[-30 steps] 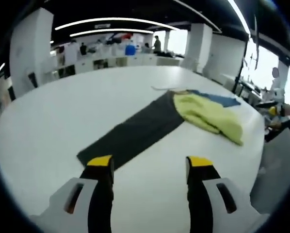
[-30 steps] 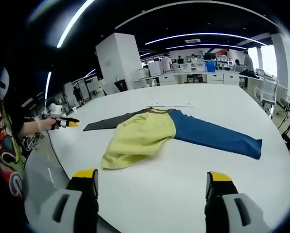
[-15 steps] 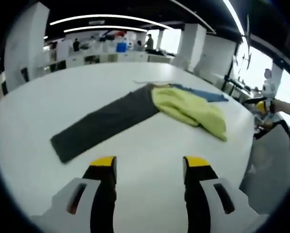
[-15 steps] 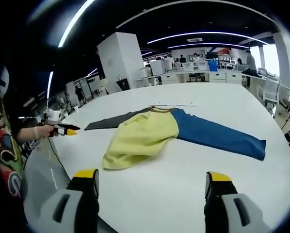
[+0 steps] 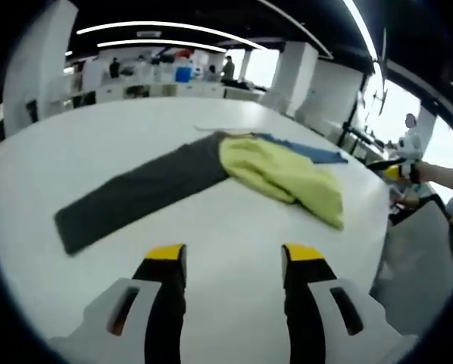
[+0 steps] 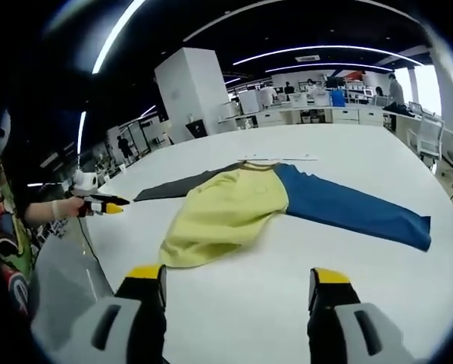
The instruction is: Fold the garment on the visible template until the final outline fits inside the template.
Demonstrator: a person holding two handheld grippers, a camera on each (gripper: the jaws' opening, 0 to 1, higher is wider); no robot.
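Left gripper (image 5: 226,254): jaws apart, nothing between them, yellow tips over bare white table (image 5: 234,220). Garment (image 5: 272,171) lies ahead of the jaws, well apart from them. Its dark grey sleeve (image 5: 128,193) runs out ahead and to the left of the left jaw, flat on the table. The yellow body is bunched ahead and slightly right of the right jaw. A strip of blue sleeve (image 5: 310,152) shows beyond the yellow part.

Right gripper (image 6: 238,277): jaws released, wide apart, holding nothing, also over bare table (image 6: 242,303). Garment (image 6: 226,208) sits ahead, between the lines of the 2 jaws and near the left one. Yellow body rumpled, folded over itself. Blue sleeve (image 6: 355,208) stretches flat ahead and to the right, past the right jaw's line. Grey sleeve (image 6: 177,184) extends ahead-left from behind the yellow part. A thin pale strip (image 6: 276,159) lies on the table just beyond the collar; cannot tell what it is.

The left gripper (image 6: 105,205) shows far left in the right gripper view, held in a hand (image 6: 64,207) at the table's edge. Desks and people stand in the far background.
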